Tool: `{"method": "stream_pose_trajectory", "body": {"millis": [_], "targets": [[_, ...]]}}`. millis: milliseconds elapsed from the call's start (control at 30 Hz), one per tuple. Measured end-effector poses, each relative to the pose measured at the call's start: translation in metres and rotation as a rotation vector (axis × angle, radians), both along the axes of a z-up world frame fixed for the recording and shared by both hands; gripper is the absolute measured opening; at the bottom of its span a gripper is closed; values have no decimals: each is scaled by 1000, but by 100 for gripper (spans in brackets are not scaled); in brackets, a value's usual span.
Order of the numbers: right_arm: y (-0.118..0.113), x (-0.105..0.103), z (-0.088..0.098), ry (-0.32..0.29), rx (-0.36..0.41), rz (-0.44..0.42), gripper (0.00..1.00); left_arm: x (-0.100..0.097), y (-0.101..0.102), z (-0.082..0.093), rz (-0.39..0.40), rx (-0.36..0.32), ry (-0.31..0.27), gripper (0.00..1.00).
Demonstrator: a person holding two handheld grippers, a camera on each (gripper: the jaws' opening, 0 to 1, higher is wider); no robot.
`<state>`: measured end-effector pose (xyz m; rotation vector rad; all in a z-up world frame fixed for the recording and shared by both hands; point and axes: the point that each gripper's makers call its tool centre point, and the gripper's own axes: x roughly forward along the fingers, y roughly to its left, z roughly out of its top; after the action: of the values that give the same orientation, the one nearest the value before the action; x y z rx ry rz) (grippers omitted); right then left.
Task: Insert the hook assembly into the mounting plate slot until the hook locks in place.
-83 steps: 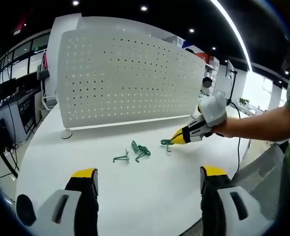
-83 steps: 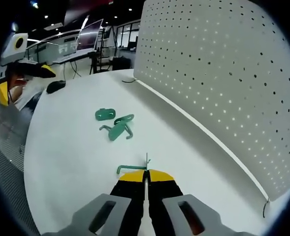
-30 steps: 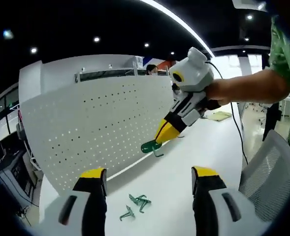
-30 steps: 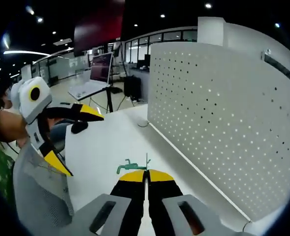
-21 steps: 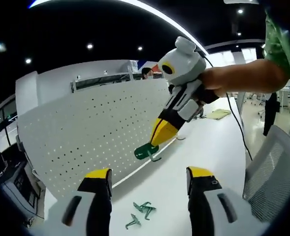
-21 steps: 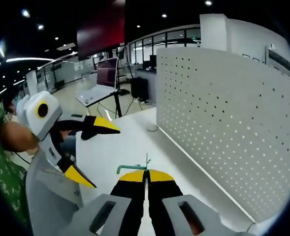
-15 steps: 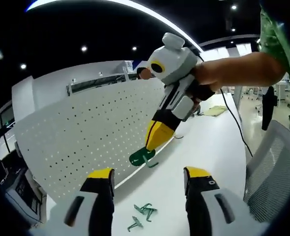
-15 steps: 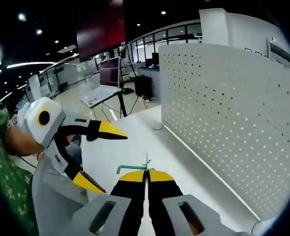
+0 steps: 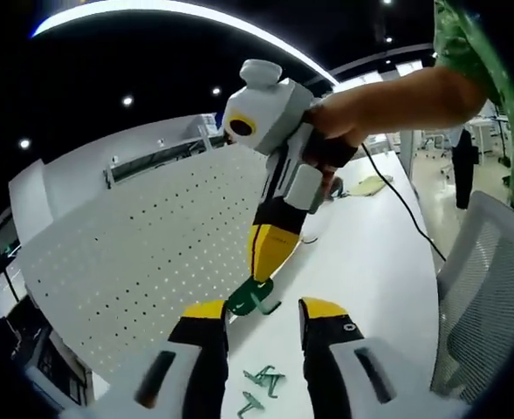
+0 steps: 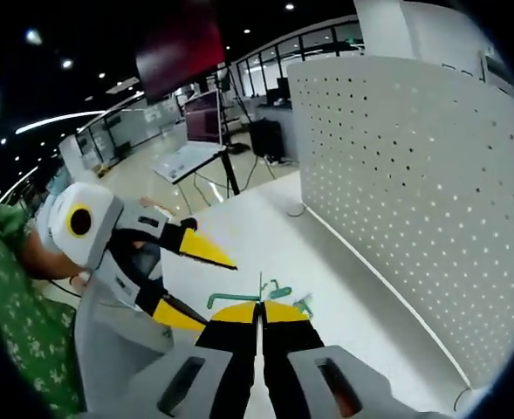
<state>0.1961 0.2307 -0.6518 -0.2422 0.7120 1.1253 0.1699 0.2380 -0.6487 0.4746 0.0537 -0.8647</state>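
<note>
In the left gripper view, the left gripper [image 9: 258, 321] has its yellow-tipped jaws standing moderately apart, with nothing between them. Just above that gap, the right gripper [image 9: 263, 262] comes down from the upper right in a person's hand [image 9: 348, 131], its jaws pressed together on a green hook [image 9: 250, 297]. The hook hangs right between the left gripper's tips, close but apart from them. Below the tips, three spare green hooks [image 9: 261, 388] lie loose on the white desk [image 9: 374, 262]. To the left of the gripper stands the white perforated mounting plate [image 9: 126, 253], upright along the desk's far side; open desk runs away to the right toward a mesh chair back [image 9: 483, 297].

In the right gripper view, the right gripper [image 10: 259, 316] shows its jaws closed flat, pinching the thin green hook [image 10: 230, 298], whose stem runs out to the left of the tips. The left gripper [image 10: 195, 279] reaches in from the left, jaws spread, one tip above and one below the hook's end. Beyond the tips, green hooks [image 10: 291, 298] sit on the desk [image 10: 257, 236]. The mounting plate [image 10: 414, 175] rises on the right, with clear desk between it and the gripper.
</note>
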Motion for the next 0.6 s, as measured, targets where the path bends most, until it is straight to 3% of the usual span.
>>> {"method": "stream_pose_trajectory", "body": {"millis": [600], "targets": [[-1, -9, -9, 70, -38, 23, 0, -9, -8, -9, -46, 48, -20, 13]]}}
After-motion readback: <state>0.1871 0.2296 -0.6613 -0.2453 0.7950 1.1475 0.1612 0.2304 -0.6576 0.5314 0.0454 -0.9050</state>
